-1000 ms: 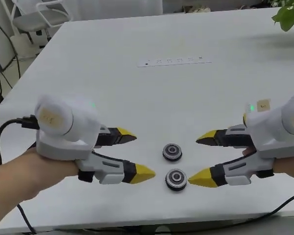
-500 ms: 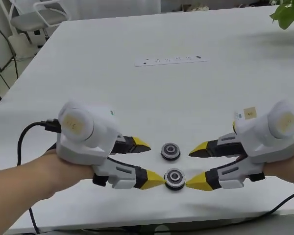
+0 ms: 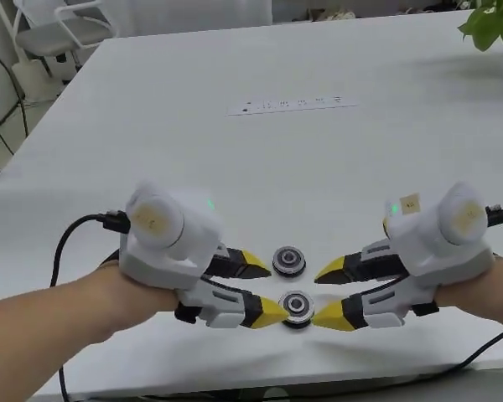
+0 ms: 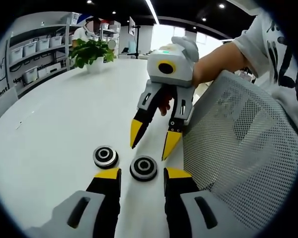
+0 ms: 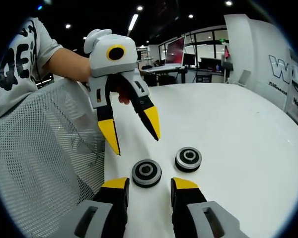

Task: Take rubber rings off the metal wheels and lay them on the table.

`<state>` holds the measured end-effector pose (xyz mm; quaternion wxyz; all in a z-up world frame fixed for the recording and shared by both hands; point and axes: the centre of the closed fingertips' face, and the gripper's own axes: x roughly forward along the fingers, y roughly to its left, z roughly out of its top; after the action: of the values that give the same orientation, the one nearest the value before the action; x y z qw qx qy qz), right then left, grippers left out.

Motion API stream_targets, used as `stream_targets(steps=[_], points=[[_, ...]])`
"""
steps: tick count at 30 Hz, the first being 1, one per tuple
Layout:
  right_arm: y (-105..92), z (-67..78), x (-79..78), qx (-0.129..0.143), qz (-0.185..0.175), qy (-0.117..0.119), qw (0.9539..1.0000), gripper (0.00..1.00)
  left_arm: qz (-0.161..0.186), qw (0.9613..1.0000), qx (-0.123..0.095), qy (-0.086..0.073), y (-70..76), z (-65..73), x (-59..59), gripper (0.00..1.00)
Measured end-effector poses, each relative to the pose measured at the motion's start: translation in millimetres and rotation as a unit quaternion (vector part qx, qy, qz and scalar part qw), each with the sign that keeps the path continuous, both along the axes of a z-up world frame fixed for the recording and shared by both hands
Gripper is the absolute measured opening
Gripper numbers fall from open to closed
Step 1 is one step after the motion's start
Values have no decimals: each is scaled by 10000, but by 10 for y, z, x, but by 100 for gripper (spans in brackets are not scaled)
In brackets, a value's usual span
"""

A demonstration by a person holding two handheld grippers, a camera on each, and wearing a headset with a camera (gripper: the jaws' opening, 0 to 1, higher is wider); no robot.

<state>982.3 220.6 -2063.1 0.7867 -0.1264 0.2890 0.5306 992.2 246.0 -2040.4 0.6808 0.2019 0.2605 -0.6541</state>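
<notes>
1. While both stand spread and hold nothing, the left tool (image 3: 273, 290) and the right tool (image 3: 318, 295) point at each other low in the head view's frame, tips nearly meeting. A careless push could knock one against the other.
2. Nothing pins the near wheel (image 3: 296, 306). A squeeze from one side alone would likely shove it along the desk (image 3: 235, 167) toward the front edge at the bottom of the frame.
3. Its rubber ring (image 5: 136, 173) looks snug and smooth, so the pointed tips may slide off it rather than lift it.
4. The far wheel (image 3: 289, 261), just beside the near one, could get bumped by the upper jaws.
5. The near wheel sits between the two tools' lower tips, touching or almost touching them; I cannot tell which. In each gripper view it lies just ahead of that tool's own tips, centred in the gap, low in the frame. Both rings are on their wheels, none laid on the desk.
</notes>
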Motion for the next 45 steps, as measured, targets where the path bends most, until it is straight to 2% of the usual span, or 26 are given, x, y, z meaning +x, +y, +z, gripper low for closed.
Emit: stream_targets(steps=[9, 19, 24, 27, 28, 31, 33, 37, 45], points=[[20, -41, -6, -55, 69, -18, 10000, 26, -66, 10000, 55, -14, -56, -71, -2, 21], [14, -99, -30, -45, 50, 75, 9999, 24, -174, 9997, 163, 2, -140, -184, -66, 19], [14, -108, -33, -32, 23, 86, 10000, 23, -93, 9999, 87, 78, -175, -184, -59, 17], [24, -112, -42, -20, 38, 97, 9999, 23, -113, 9999, 120, -3, -175, -208, -64, 15], [29, -113, -45, -21, 47, 95, 9999, 23, -147, 9998, 73, -97, -182, -200, -57, 15], [37, -115, -42, -6, 47, 94, 9999, 22, -112, 9998, 95, -108, -174, -202, -52, 12], [42, -111, -37, 6, 36, 89, 10000, 22, -205, 9991, 136, -338, -169, -206, -46, 10], [56, -96, -31, 39, 18, 76, 10000, 22, -303, 9982, 152, -500, -183, -215, -78, 8], [91, -107, -24, 32, 60, 43, 10000, 23, -252, 9983, 99, -522, -193, -215, -66, 8]])
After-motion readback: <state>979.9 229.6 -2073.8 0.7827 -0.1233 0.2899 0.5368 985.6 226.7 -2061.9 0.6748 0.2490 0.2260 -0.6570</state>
